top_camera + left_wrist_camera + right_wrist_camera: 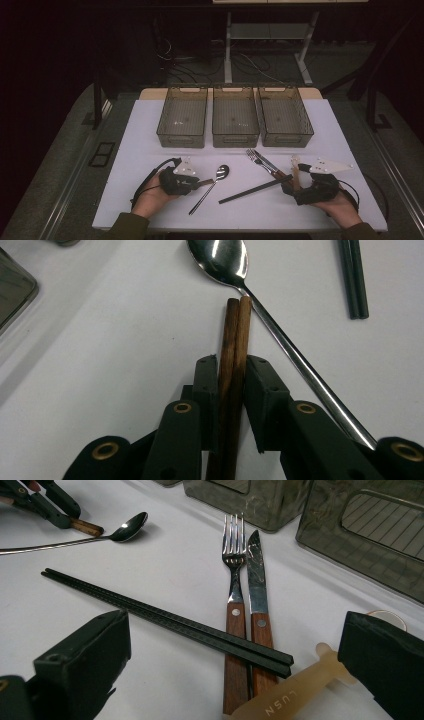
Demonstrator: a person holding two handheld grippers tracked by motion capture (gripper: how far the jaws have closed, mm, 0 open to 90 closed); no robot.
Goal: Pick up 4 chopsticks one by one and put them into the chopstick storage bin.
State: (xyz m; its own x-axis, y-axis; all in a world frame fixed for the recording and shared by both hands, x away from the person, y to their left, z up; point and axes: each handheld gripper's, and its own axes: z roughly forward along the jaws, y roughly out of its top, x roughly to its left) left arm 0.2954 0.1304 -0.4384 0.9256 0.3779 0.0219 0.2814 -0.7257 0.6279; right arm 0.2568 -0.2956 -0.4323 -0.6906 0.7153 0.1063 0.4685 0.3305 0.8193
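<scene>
My left gripper has its jaws clamped on the brown chopsticks, whose tips poke out beside the spoon. My right gripper stands wide open, empty, the black chopsticks just ahead.

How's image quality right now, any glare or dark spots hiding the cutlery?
High view: dim, the floor around the table nearly black, cutlery small but readable. Left gripper view: sharp, glare on the spoon bowl, brown chopsticks clear. Right gripper view: bright reflections on fork and knife; near fingers soft.
</scene>
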